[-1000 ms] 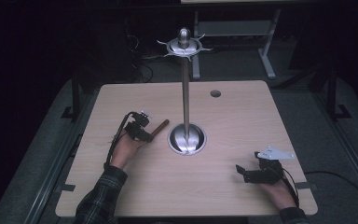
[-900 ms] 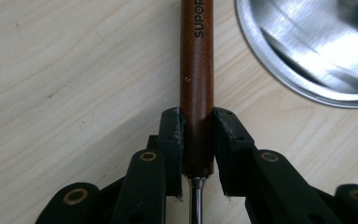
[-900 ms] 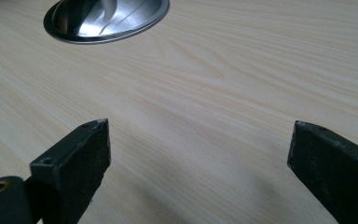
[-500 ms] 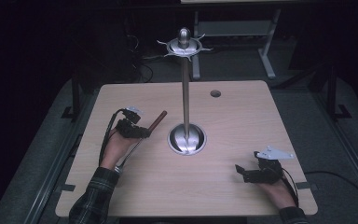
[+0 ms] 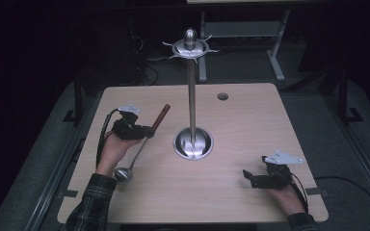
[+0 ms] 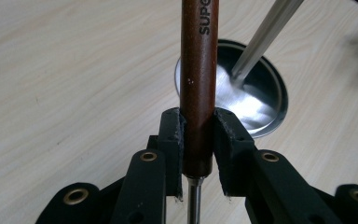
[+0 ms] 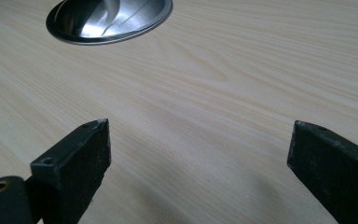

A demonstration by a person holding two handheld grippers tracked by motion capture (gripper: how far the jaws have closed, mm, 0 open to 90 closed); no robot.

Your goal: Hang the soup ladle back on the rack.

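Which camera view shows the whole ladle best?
The high view: the ladle shows end to end, brown handle up, round bowl near the sleeve, clamped by the left gripper. The left gripper view gives a close look at its handle between the pads.

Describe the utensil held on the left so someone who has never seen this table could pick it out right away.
Start at the tall metal stand rising from its round base in the middle of the wooden table. Just left of that base, the left gripper clamps a ladle by its handle. It is the one slim utensil here: brown wooden grip, thin metal shaft, small round bowl hanging toward the person.
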